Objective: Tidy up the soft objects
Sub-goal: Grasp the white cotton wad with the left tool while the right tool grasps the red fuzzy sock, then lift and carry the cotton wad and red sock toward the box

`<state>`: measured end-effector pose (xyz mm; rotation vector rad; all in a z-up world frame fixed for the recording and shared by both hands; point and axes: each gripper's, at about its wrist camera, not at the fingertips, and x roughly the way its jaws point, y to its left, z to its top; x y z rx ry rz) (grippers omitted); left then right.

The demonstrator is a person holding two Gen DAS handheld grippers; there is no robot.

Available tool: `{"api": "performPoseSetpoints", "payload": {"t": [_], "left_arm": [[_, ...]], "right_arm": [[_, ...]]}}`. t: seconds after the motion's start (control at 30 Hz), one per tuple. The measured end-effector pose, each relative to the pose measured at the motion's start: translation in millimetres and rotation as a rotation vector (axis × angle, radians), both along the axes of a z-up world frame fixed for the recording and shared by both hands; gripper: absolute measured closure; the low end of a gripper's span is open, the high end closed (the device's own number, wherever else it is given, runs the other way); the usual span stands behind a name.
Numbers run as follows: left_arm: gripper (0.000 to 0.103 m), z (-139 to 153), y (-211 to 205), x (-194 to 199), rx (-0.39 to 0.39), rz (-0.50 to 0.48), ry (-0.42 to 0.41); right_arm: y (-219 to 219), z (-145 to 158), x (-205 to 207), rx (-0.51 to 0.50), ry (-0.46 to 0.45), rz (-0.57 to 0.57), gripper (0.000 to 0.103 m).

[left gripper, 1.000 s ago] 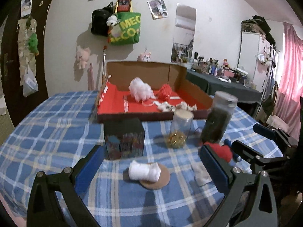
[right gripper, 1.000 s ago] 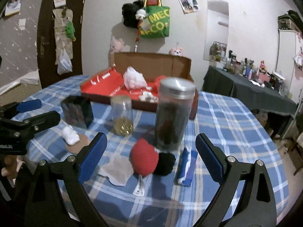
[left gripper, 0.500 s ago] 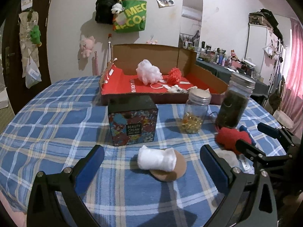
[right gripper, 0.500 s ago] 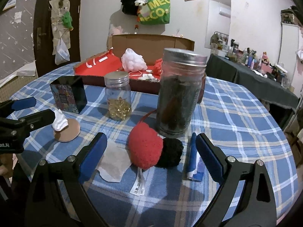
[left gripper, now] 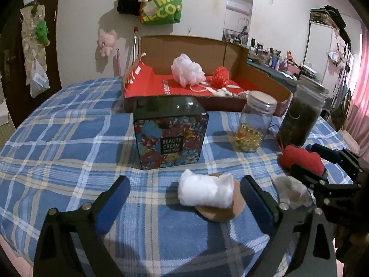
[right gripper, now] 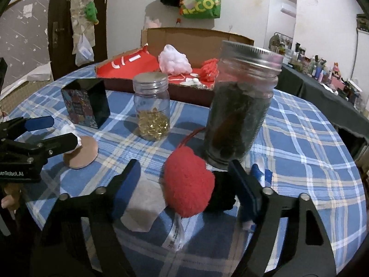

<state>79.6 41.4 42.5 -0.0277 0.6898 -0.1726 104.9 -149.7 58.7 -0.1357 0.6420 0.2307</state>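
A white puff (left gripper: 187, 72) and red yarn ball (left gripper: 221, 77) already sit in the cardboard box (left gripper: 258, 78). Left gripper (left gripper: 184, 198) closes in, fingers not yet touching the white cotton roll (left gripper: 205, 191) on its tabletop (left gripper: 69, 138) coaster; right gripper (right gripper: 184, 184) closes around the red pompom (right gripper: 188, 184), unpinched, both still to box.

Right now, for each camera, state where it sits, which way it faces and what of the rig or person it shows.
Left wrist: sits on the left gripper, angled down over the checked table; its closing jaws flank the white soft roll on a round pad; the right gripper shows at right.
Right wrist: sits on the right gripper, angled down; its closing jaws flank the red pompom; the left gripper shows at left.
Shared: the cardboard box, the small jar, the dark jar.
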Motion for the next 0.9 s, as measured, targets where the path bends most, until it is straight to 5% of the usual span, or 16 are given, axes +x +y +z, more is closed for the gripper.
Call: {"api": "performPoseSetpoints", "payload": {"t": [0.13, 0.3, 0.53, 0.9], "left_arm": [[0.045, -10, -1, 9, -0.037, -0.048, 0.074], [0.07, -4, -7, 3, -0.049, -0.099, 0.062], [0.077, 1, -9, -3, -0.055, -0.115, 0.049], [0.077, 8, -13, -4, -0.055, -0.143, 0.031]], "right_arm": [[-1, -1, 2, -0.02, 0.0, -0.006, 0.057], [-1, 0, -4, -0.022, -0.017, 0.029, 0.071], [-11, 5, -7, 0.075, -0.006, 0.06, 0.073], [-10, 12, -11, 0.093, -0.019, 0.069, 0.073]]}}
